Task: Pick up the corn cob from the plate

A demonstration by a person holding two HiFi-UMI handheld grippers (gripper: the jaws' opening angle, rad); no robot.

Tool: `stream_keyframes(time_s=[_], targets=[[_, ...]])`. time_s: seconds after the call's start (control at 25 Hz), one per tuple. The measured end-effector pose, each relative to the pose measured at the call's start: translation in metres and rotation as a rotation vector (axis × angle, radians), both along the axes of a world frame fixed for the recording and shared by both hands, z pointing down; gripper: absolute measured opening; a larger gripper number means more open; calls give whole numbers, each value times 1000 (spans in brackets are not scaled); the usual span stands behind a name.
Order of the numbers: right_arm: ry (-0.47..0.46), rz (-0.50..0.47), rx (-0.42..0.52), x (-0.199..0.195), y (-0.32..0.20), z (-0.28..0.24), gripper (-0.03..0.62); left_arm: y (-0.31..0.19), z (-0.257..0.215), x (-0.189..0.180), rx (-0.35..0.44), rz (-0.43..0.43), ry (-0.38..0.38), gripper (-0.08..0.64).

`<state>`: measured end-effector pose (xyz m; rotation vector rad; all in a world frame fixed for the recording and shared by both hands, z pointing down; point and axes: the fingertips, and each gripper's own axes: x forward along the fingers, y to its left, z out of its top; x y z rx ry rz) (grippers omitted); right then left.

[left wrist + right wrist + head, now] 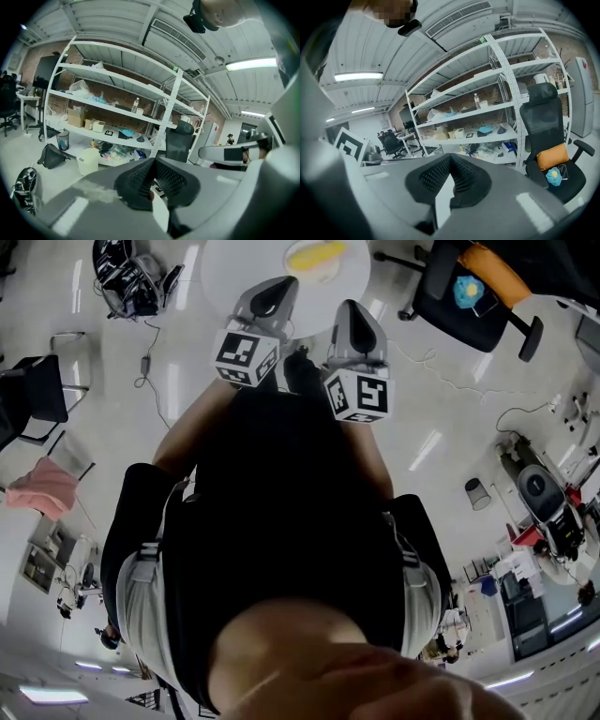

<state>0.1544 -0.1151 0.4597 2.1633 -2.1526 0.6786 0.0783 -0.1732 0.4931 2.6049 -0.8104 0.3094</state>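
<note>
The yellow corn cob [317, 254] lies on a pale plate [325, 274] on a round white table [234, 268] at the top of the head view. My left gripper [275, 289] hangs over the table's near edge, short of the plate and to its left. My right gripper [350, 313] is beside it, a little nearer my body. In the left gripper view the left gripper [153, 161] has its black ribbed pads together with nothing between them. The right gripper [450, 158] looks the same, pads meeting and empty. Neither gripper view shows the corn.
A black office chair with an orange cushion [473, 282] stands right of the table, and also shows in the right gripper view [551, 140]. A black bag [131, 277] and cables lie on the floor at the left. White shelving [117, 108] stands beyond.
</note>
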Motion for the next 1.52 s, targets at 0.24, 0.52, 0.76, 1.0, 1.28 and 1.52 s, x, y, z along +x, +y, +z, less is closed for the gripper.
stream_keyframes(time_s=[0.24, 0.52, 0.76, 1.0, 1.28, 1.52], targets=[[-9, 3, -26, 4, -13, 14, 8, -15, 32, 14, -48, 37, -43, 8], [-28, 7, -55, 6, -22, 29, 8, -28, 65, 23, -97, 75, -100, 60], [-35, 18, -80, 10, -27, 39, 8, -38, 88, 33, -126, 114, -134, 103], [-43, 33, -99, 15, -28, 50, 8, -43, 109, 44, -153, 161, -162, 148], [-53, 40, -118, 20, -37, 63, 8, -51, 141, 53, -171, 197, -226, 173], [-56, 43, -131, 23, -43, 69, 8, -56, 165, 54, -170, 241, -299, 206]])
